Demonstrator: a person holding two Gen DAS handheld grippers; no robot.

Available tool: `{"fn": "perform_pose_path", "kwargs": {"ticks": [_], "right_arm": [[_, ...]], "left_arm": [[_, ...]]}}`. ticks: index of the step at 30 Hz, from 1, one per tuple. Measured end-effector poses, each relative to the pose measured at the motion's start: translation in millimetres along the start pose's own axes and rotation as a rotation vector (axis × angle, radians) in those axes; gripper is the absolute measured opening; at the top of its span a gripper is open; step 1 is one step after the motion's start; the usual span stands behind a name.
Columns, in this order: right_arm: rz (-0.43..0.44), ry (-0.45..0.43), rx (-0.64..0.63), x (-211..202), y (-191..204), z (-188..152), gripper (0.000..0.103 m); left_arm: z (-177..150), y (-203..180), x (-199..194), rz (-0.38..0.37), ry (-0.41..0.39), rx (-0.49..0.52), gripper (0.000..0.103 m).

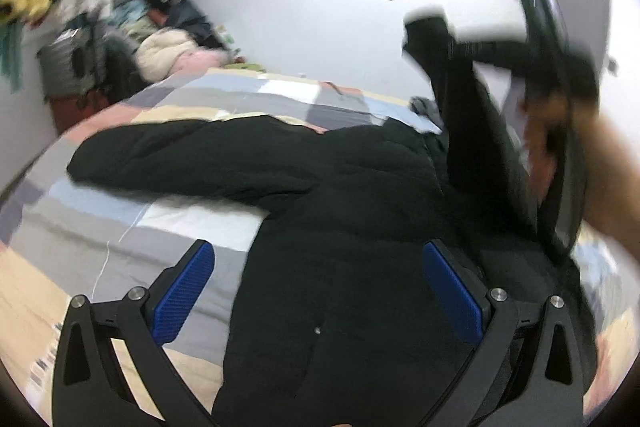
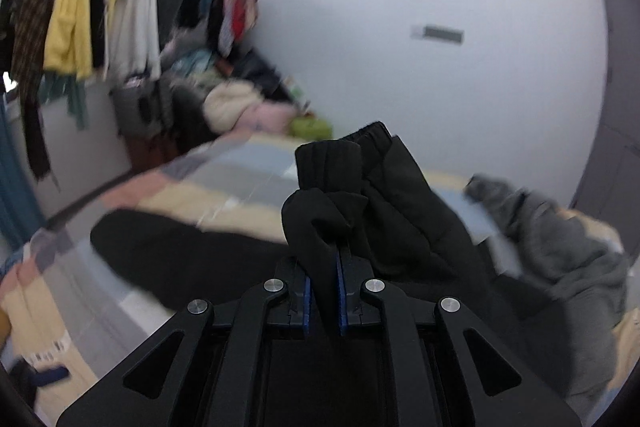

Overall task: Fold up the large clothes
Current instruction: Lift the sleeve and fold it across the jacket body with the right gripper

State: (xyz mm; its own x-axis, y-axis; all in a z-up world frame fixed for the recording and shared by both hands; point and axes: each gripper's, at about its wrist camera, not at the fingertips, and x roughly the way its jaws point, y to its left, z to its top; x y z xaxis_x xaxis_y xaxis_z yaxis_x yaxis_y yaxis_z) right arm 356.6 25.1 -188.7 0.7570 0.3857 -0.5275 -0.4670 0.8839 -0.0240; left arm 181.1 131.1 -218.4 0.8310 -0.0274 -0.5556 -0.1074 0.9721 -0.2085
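I see the large black padded jacket (image 1: 340, 211) lying spread across the bed with its patchwork cover of grey, blue, cream and pink blocks (image 1: 132, 227), its body toward the near edge and one sleeve stretched out flat toward the left side of the bed. My left claw (image 1: 320, 295) stands wide open above the jacket body, blue pads apart and gripping nothing. My right claw (image 2: 323, 301) is clamped on a fold of black fabric at the jacket's other sleeve (image 2: 384, 203), which rises from the bed with its ribbed cuff uppermost. A crumpled grey garment (image 2: 560, 239) lies on the bed toward its right edge, just beside the jacket. The bare forearm of the person (image 1: 608, 179) shows at the right in the left wrist view.
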Motion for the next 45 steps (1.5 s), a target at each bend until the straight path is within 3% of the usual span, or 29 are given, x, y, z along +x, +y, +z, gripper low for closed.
{"fn": "perform_pose_path", "kwargs": {"ticks": [5,12,14,15,17,19,25,34,41,45], "right_arm": [[0.06,0.143,-0.011,65.5,28.2,-50.2,0.009],[0.087,0.239,0.027,106.8,20.6,-94.2,0.013],[0.102,0.235,0.043,109.2,19.4,-95.6,0.021],[0.109,0.231,0.046,106.0,17.8,-94.4,0.025],[0.142,0.217,0.047,96.7,17.9,-89.9,0.056],[0.17,0.186,0.033,81.2,19.9,-83.0,0.068],[0.162,0.122,-0.008,33.3,14.1,-60.7,0.068],[0.0,0.011,0.014,-57.3,-49.7,-59.0,0.068],[-0.144,0.008,0.129,-115.3,-129.0,-115.4,0.068],[-0.236,0.063,0.218,-128.3,-181.6,-164.5,0.068]], "left_arm": [[-1.7,21.8,11.1,0.008,0.02,-0.076,0.103],[-9.7,19.7,31.5,0.007,0.06,-0.063,0.103],[-11.5,16.9,36.2,-0.002,0.071,-0.056,0.103],[-12.6,14.5,38.8,-0.004,0.075,-0.05,0.103],[-13.7,11.1,42.4,-0.006,0.081,-0.037,0.103],[-15.0,5.0,43.6,-0.011,0.085,-0.02,0.103],[-14.4,-11.1,40.9,-0.026,0.083,0.006,0.103],[-16.7,-43.7,15.4,-0.055,0.053,0.061,0.103],[-24.8,-66.9,11.9,-0.065,0.051,0.117,0.103],[-27.8,-77.6,7.1,-0.087,0.046,0.14,0.103]]}}
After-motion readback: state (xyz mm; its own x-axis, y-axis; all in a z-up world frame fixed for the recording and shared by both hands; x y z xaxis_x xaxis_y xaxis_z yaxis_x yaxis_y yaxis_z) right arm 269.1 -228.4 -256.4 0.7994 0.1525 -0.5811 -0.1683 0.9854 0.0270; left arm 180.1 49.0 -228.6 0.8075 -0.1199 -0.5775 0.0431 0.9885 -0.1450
